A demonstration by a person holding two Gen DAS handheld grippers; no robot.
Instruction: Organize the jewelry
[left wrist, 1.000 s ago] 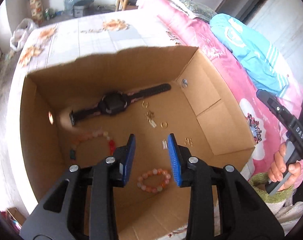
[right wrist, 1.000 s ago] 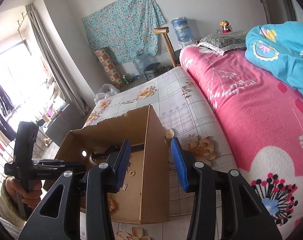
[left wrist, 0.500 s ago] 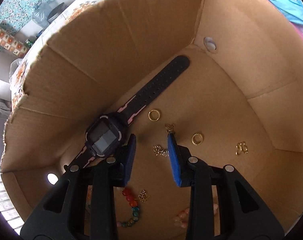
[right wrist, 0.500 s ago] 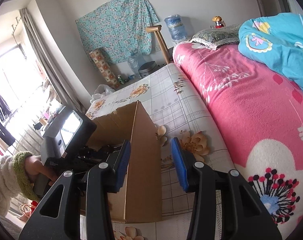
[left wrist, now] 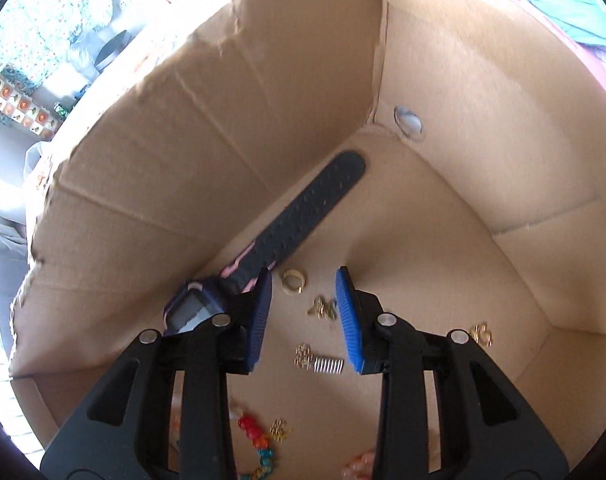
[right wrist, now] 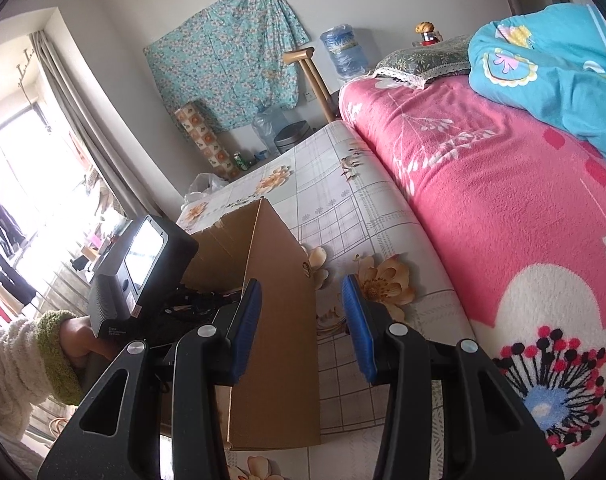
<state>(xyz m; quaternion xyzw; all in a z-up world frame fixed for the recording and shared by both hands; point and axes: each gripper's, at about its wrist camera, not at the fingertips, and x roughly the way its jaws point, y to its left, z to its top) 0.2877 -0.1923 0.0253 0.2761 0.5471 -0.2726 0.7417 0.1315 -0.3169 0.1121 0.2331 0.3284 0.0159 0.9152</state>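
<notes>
**Two open tongs, one deep in the box of jewelry**

Both tongs are released, their blue pads spread with nothing between them. The left gripper [left wrist: 303,316] reaches down inside the cardboard box [left wrist: 231,128], just above its floor. Between its pads lie a gold ring [left wrist: 293,280] at the far end, a small gold charm [left wrist: 322,308] nearer, and a gold chain piece beside a little silver spring [left wrist: 329,365] nearest. A black watch [left wrist: 287,232] lies along the foot of the far wall, its face half hidden behind the left pad. Another gold piece [left wrist: 481,334] sits to the right, and a string of coloured beads [left wrist: 259,444] lies at the near edge.

The right gripper [right wrist: 301,324] hangs outside the box, over its right wall [right wrist: 279,320] and the flowered tablecloth [right wrist: 343,208]. A pink blanket [right wrist: 483,200] fills the right side. At the left, a hand [right wrist: 79,340] in a cream sleeve holds the other tool.
</notes>
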